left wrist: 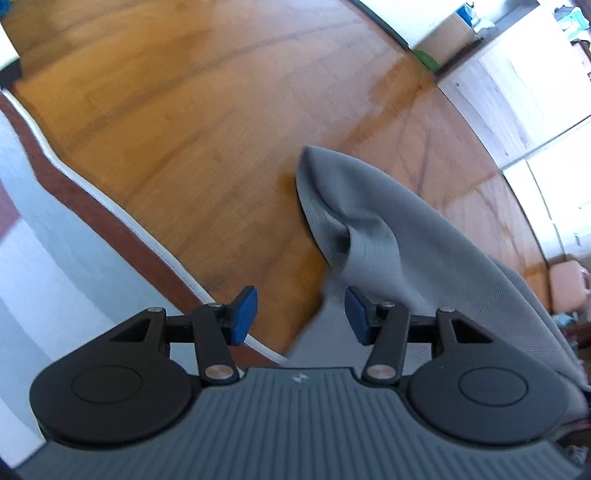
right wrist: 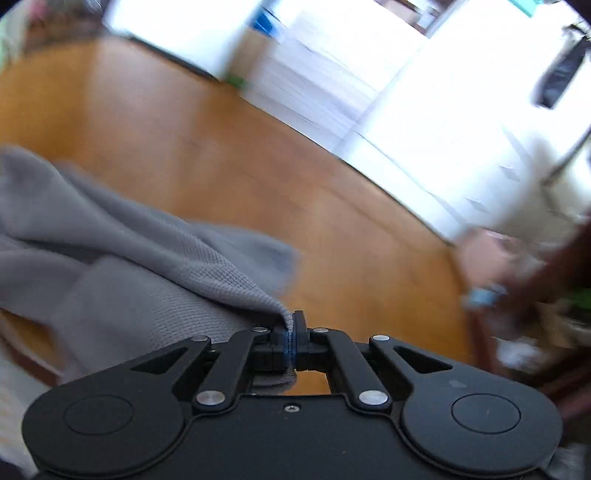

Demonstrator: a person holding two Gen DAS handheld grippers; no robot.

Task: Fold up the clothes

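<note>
Grey soft knitted cloth [right wrist: 155, 258] lies bunched on the orange-brown wooden table [right wrist: 332, 229], reaching over its near edge. The right gripper [right wrist: 292, 332] pinches a corner of it tight. The left gripper [left wrist: 301, 317] has its blue pads [left wrist: 243, 314] wide apart, holding nothing, just beside the cloth.

An orange-brown wooden desk [left wrist: 192, 122] is seen filling most of the left wrist view, its grain blurred. Along its left side a reddish-brown edge with a white trim [left wrist: 110, 218] is picked out, and pale floor [left wrist: 48, 266] is seen below it. Beyond the far edge a cardboard box [left wrist: 448, 35] is spotted, with something green [left wrist: 426, 59] just beside it. Light wood-toned cabinets [left wrist: 517, 92] are seen to the right. In the right wrist view the desk [right wrist: 229, 162] is shown again, backed by overexposed white furniture [right wrist: 424, 122].
</note>
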